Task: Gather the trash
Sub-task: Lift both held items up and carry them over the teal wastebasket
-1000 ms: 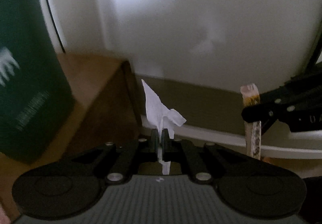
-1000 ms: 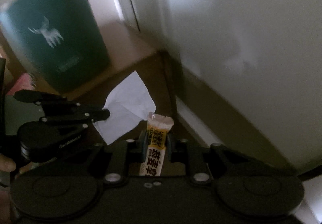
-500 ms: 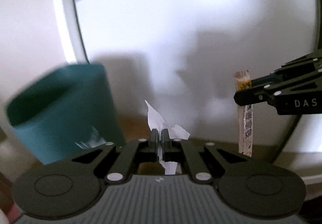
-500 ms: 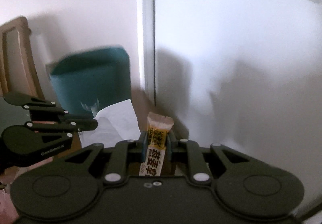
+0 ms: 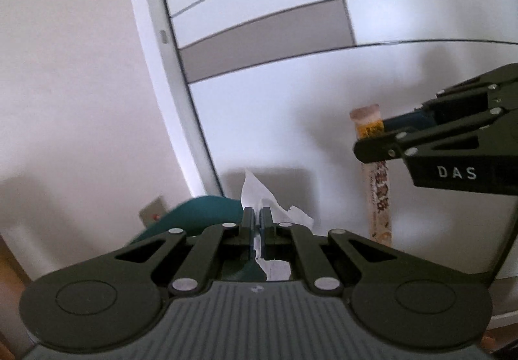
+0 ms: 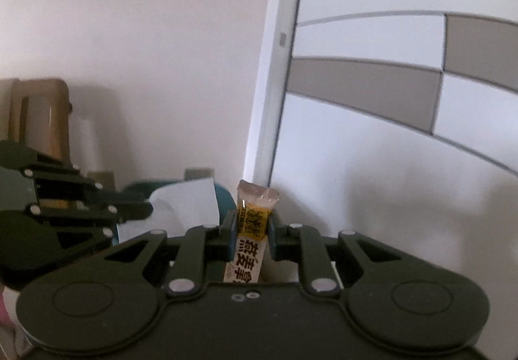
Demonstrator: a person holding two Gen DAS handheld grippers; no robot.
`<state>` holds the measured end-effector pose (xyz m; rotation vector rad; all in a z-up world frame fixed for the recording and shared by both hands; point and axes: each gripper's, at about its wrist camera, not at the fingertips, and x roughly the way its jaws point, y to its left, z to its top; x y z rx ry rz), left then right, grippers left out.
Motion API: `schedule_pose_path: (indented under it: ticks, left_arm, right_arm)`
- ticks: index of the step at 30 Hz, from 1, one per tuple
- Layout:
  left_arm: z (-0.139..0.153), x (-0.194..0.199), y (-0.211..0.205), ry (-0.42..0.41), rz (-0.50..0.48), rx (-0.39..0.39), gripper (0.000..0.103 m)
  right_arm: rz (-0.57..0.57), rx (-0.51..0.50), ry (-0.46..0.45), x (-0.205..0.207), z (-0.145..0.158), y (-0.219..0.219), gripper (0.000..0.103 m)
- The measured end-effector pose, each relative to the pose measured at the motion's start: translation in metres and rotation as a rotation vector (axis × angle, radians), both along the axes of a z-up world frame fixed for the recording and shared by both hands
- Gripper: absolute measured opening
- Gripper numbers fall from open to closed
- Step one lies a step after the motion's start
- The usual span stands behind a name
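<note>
My left gripper (image 5: 257, 214) is shut on a crumpled white paper scrap (image 5: 259, 195), which sticks up past the fingertips. My right gripper (image 6: 251, 220) is shut on a long yellow snack wrapper (image 6: 251, 250) with dark print, held upright. In the left wrist view the right gripper (image 5: 369, 146) reaches in from the right with the wrapper (image 5: 378, 191) hanging below it. In the right wrist view the left gripper (image 6: 142, 209) comes in from the left with the paper (image 6: 181, 208). A dark teal bin (image 5: 200, 214) stands low behind the paper; its rim (image 6: 223, 198) shows beside the wrapper.
A white wall (image 6: 145, 52) meets a white cabinet door with grey panels (image 5: 268, 39) straight ahead. A tan chair back (image 6: 39, 114) stands at the far left. A small grey wall plate (image 5: 153, 209) sits low near the bin.
Both grippers have risen and tilted up with their trash still held. The wooden floor has left the view and the bin has sunk to the lower edge, mostly hidden behind the grippers.
</note>
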<state>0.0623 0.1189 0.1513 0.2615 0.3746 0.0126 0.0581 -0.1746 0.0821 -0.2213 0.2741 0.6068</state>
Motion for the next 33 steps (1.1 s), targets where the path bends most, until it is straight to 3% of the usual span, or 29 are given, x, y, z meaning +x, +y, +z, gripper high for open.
schedule_pose_path:
  ticks: [8,13,26,33]
  left_arm:
    - [0.030,0.022,0.048,-0.055,0.084,0.055,0.003]
    - [0.034,0.039,0.075,-0.037,0.130,0.056,0.003]
    - [-0.030,0.116,0.126,0.156,0.187,-0.004,0.003]
    - [-0.055,0.161,0.145,0.266,0.204,-0.096,0.003]
  right_arm:
    - [0.024,0.045,-0.045,0.033,0.012,0.079,0.017]
    - [0.022,0.057,-0.027,0.048,0.012,0.109,0.017]
    - [0.015,0.013,0.109,0.108,-0.046,0.173,0.017]
    - [0.006,-0.031,0.188,0.129,-0.080,0.185,0.017]
